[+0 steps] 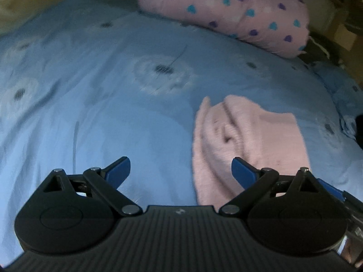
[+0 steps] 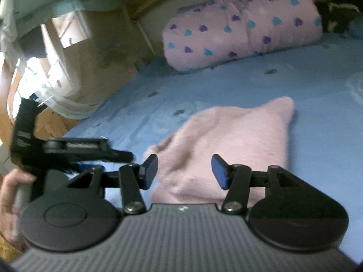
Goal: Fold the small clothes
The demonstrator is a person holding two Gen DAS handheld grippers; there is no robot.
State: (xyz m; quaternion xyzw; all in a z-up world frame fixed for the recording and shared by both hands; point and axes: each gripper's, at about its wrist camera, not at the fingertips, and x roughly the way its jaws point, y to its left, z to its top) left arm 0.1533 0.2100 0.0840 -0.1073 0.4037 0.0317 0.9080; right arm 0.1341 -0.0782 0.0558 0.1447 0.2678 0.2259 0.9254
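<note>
Pink garment [image 2: 229, 149], a small fuzzy knit, lies on the blue bedsheet [image 1: 95, 113] as a compact, roughly rectangular bundle with at least one layer turned over on itself; a ridge of doubled fabric runs along its edge at about nine o'clock in the left wrist view. Judged from this shape, a first fold appears complete, while a further halving and a final smoothing may remain; blur hides whether the edges align. Largest in the scene, the bedsheet, printed with pale dandelion motifs, fills both views and carries the garment near the lower centre. Next in size, a pink heart-print pillow [image 2: 245, 29] sits at twelve to one o'clock, well apart from the garment. The left gripper [image 1: 181, 172] hangs above the sheet with its blue pads spread wide and nothing between them; the garment lies beneath its pad at three o'clock, apparently untouched. The right gripper [image 2: 184, 172] stands about half open, its pads clear of the cloth, which lies below and beyond them at twelve o'clock, not gripped. At nine o'clock in the right wrist view, a person's hand [image 2: 9, 190] holds the left gripper's body. Both tools thus appear released from the fabric, between folds.
</note>
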